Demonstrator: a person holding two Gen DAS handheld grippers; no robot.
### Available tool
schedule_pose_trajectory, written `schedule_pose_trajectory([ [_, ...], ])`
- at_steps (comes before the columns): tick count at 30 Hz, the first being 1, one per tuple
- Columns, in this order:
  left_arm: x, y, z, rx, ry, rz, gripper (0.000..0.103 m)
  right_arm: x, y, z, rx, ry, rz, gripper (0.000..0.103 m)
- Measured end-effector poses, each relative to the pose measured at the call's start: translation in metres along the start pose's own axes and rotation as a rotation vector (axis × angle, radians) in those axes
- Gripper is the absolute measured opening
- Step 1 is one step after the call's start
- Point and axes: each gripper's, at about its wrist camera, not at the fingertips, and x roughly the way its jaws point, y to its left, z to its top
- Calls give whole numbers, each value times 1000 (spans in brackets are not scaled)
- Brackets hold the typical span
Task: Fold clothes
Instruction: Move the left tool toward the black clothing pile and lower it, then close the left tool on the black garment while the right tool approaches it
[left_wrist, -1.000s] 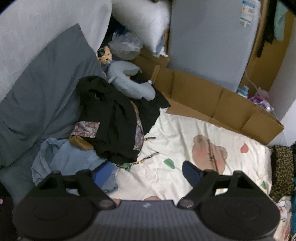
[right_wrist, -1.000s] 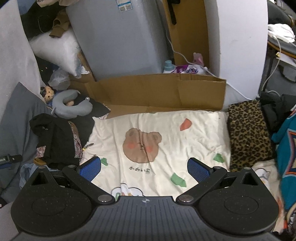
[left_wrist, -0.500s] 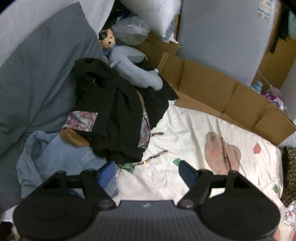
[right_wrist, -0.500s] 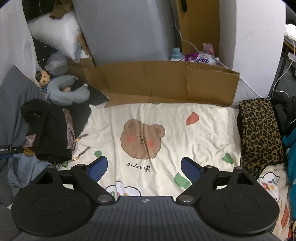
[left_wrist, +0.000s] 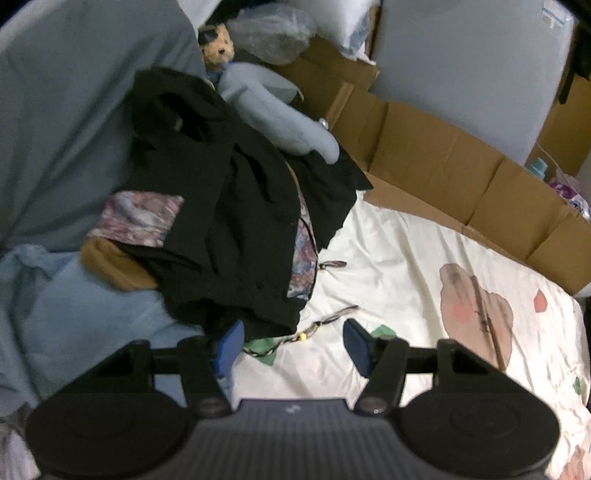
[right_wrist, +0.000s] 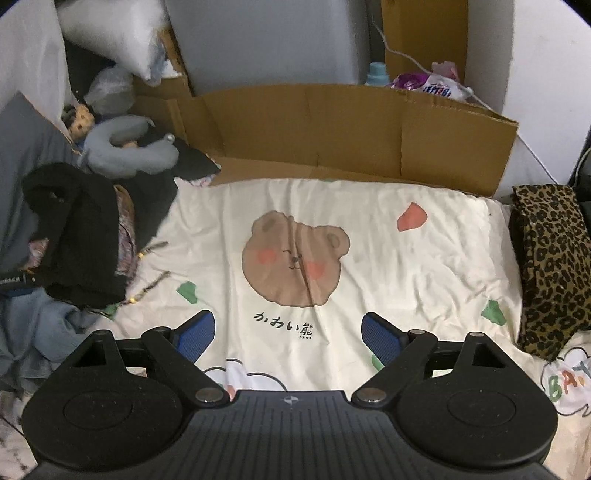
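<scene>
A crumpled black garment with patterned purple-pink panels (left_wrist: 229, 229) lies in a heap at the left edge of the bed, on top of a rumpled light blue cloth (left_wrist: 85, 314) and a brown piece (left_wrist: 110, 266). It is not folded; its beaded drawstrings (left_wrist: 325, 321) trail onto the cream bedsheet printed with a brown bear (right_wrist: 332, 236). The left tongs (left_wrist: 291, 345) hang released, the blue pads wide apart, just at the lower hem of the black garment, probably because this edge is the nearest part to take. The right tongs (right_wrist: 288, 332) are also released and hold nothing, above the flat middle of the sheet, which I judge is the free place for spreading the garment. A grey neck pillow (left_wrist: 280, 122) and a brown cardboard wall (right_wrist: 351, 125) stand behind. A leopard-print cloth (right_wrist: 550, 266) lies at the right side.
</scene>
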Motion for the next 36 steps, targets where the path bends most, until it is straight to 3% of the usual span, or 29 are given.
schedule_pose_trajectory([
  [10,78,2,-14,-22,-37,-30,63,68,19,-19,-81,31,13,90],
  [19,118,15,-32,-110,-46,1,62,110,44,-29,-143,20,66,90],
  [23,125,19,-36,-112,-96,-7,62,126,56,-29,-134,21,103,90],
  [26,131,22,-35,-126,-119,-31,58,135,66,-30,-151,25,122,90],
  [28,135,23,-36,-134,-125,-43,48,139,71,-31,-152,29,134,90],
  [32,142,23,-38,-124,-139,-57,40,146,78,-31,-167,30,148,90],
  [34,144,28,-37,-150,-139,-67,25,149,82,-32,-174,30,156,90],
  [36,140,34,-36,-168,-143,-79,22,153,86,-32,-181,30,163,90],
])
